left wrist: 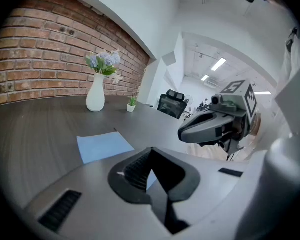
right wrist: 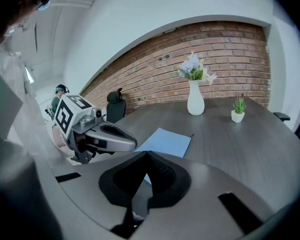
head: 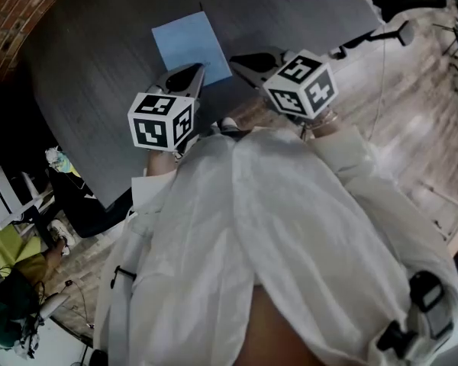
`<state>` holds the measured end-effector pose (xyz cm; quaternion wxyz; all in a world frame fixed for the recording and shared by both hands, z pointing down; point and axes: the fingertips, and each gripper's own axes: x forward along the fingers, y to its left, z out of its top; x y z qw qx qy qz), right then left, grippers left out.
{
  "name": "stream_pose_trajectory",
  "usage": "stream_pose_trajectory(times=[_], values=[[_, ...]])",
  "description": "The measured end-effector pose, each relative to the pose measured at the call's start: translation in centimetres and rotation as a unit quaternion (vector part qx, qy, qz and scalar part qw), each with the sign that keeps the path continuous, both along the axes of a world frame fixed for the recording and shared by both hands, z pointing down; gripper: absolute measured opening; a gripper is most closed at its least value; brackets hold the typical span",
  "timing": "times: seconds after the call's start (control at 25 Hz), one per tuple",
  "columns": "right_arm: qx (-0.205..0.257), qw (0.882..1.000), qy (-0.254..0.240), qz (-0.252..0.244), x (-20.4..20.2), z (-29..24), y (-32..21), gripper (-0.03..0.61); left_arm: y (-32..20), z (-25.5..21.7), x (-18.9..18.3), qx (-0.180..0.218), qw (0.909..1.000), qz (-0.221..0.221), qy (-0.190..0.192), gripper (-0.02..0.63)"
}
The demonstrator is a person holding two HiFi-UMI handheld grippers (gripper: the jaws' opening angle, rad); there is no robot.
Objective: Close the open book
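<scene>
A thin light-blue book [head: 191, 43] lies flat on the dark grey table [head: 91, 67], its blue cover up and no open pages showing. It shows again in the left gripper view, where the book [left wrist: 101, 145] lies beyond the jaws, and in the right gripper view, where the book [right wrist: 166, 141] is also ahead. My left gripper [head: 195, 70] hangs over the book's near left corner, shut and empty. My right gripper [head: 237, 58] hovers just right of the book's near edge, also shut with nothing in it. Neither visibly touches the book.
A white vase with flowers [left wrist: 96, 95] and a small potted plant [left wrist: 132, 104] stand at the table's far side by the brick wall [right wrist: 225, 49]. A black chair [left wrist: 171, 104] stands beyond the table. My white sleeves and coat [head: 275, 235] cover the table's near edge.
</scene>
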<state>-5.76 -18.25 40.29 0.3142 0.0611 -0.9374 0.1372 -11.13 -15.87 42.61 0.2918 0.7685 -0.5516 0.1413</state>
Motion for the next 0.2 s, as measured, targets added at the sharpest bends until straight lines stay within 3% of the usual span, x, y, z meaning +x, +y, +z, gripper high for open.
stream_pose_trajectory(times=[0.2], values=[[-0.010, 1.000, -0.012, 0.019, -0.40, 0.67, 1.00, 0.005, 0.57, 0.31, -0.83, -0.009, 0.9999, 0.001, -0.009, 0.005]])
